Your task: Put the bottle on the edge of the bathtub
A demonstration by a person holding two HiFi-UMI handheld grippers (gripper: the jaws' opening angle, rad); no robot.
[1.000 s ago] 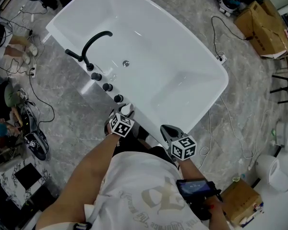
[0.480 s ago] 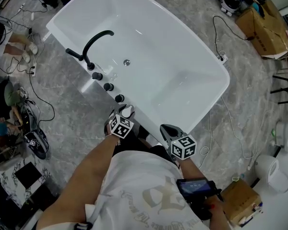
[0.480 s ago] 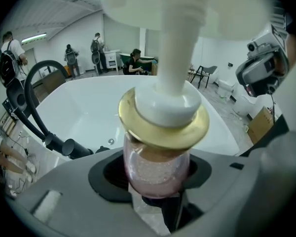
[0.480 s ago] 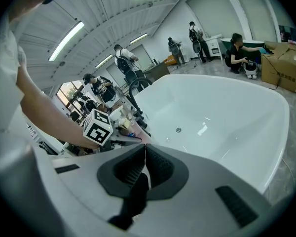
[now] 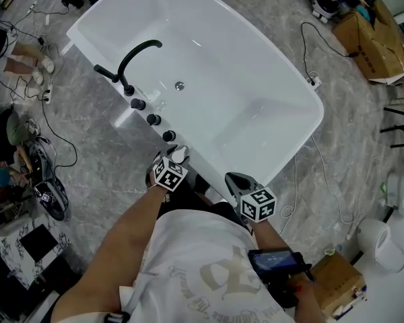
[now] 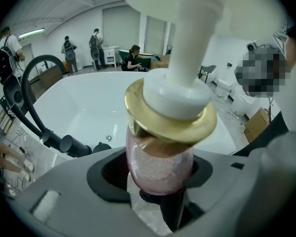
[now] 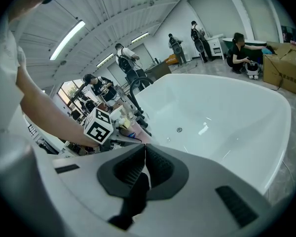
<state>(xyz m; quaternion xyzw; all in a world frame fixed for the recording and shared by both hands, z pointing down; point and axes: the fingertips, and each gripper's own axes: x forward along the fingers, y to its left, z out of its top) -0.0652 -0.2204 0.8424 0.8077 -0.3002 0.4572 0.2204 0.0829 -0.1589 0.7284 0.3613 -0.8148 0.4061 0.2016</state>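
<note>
We are releasing the bottle (image 6: 160, 157) on the bathtub's (image 5: 276, 73) near edge, the left gripper (image 6: 160, 164) having just been opening around it and the right gripper (image 7: 143, 169) clenched empty; next we likely back away without tipping it.

Large indoor hall used as a workshop or test space, freestanding white bathtub (image 5: 256, 120) on grey marbled floor (image 5: 101, 167), loose cables (image 5: 302, 46), cardboard boxes (image 5: 374, 39), strip lights (image 7: 69, 39) on a ribbed ceiling, people (image 7: 124, 59) standing about

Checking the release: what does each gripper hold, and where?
The left gripper has just been opening, jaws around the pink bottle low on its body; grip cannot be told. The right gripper, shut, holds nothing.
</note>
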